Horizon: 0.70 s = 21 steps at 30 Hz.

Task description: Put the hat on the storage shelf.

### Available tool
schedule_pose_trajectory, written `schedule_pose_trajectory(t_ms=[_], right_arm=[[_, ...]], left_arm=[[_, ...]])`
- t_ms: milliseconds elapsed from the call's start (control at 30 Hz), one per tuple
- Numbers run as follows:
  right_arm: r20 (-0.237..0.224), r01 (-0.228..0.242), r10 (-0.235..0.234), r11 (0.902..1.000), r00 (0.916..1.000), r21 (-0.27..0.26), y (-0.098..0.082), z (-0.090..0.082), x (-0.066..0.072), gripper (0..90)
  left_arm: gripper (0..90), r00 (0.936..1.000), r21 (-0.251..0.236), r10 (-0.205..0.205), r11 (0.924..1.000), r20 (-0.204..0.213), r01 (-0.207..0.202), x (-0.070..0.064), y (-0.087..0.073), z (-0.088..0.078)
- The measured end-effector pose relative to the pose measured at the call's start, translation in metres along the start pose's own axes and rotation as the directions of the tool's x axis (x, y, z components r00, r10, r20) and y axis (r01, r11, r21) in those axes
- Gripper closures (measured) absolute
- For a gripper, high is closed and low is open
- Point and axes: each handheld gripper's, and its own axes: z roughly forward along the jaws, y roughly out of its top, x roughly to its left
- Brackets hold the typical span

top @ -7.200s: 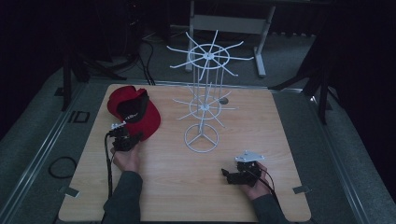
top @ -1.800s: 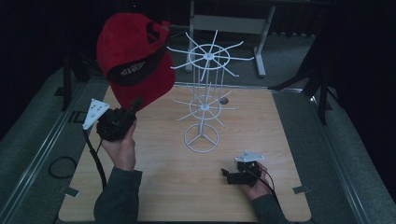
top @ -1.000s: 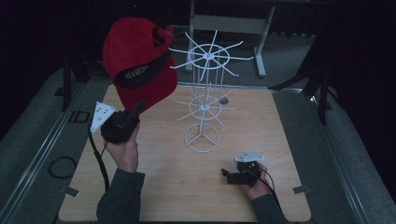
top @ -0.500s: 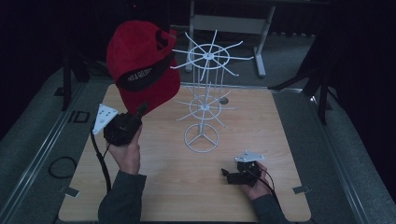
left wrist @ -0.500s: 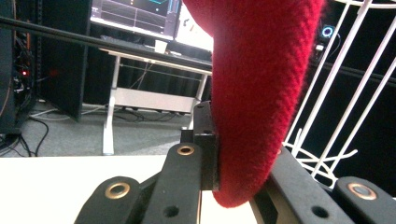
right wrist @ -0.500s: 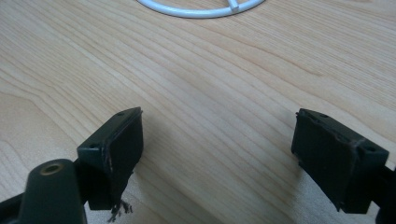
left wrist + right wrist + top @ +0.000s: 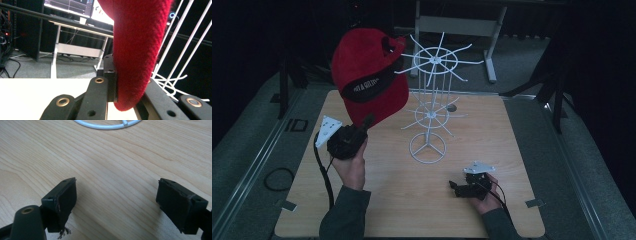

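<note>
- A red cap [image 7: 369, 80] is held aloft above the far-left part of the wooden bench [image 7: 377, 200], its crown beside the top wheel of a white wire display rack [image 7: 432, 107].
- The left claw [image 7: 362, 126], raised off the bench in the person's left hand [image 7: 352, 165], is clamped on the cap's lower edge; the left gripper view shows red knit fabric [image 7: 137, 55] pinched tight between the two black jaws.
- The rack stands upright near the bench's middle, its round base [image 7: 428, 148] flat on the wood, its white arms just beside the cap.
- The right claw [image 7: 456, 189] rests low on the near-right of the bench, well apart from the cap.
- Its jaws stand wide apart over bare wood, with the rack's base ring [image 7: 107, 125] ahead.
</note>
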Motion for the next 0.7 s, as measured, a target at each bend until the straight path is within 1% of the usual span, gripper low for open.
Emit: schedule_pose_trajectory(t_ms=[233, 633, 700], right_arm=[[0.000, 0.000, 0.000, 1.0000, 1.0000, 0.000, 0.000, 0.000, 0.000, 16.6], [0.000, 0.002, -0.002, 1.0000, 1.0000, 0.000, 0.000, 0.000, 0.000, 16.6], [0.000, 0.002, -0.002, 1.0000, 1.0000, 0.000, 0.000, 0.000, 0.000, 16.6]], left_arm=[[85.7, 0.9997, 0.015, -0.022, 0.9997, 0.010, 0.021, 0.000, -0.014, 0.000], [85.5, 0.9986, 0.067, -0.051, 0.9965, 0.010, 0.050, -0.002, -0.043, 0.006], [85.5, 0.9987, 0.080, -0.049, 0.9956, 0.010, 0.048, -0.002, -0.047, 0.007]])
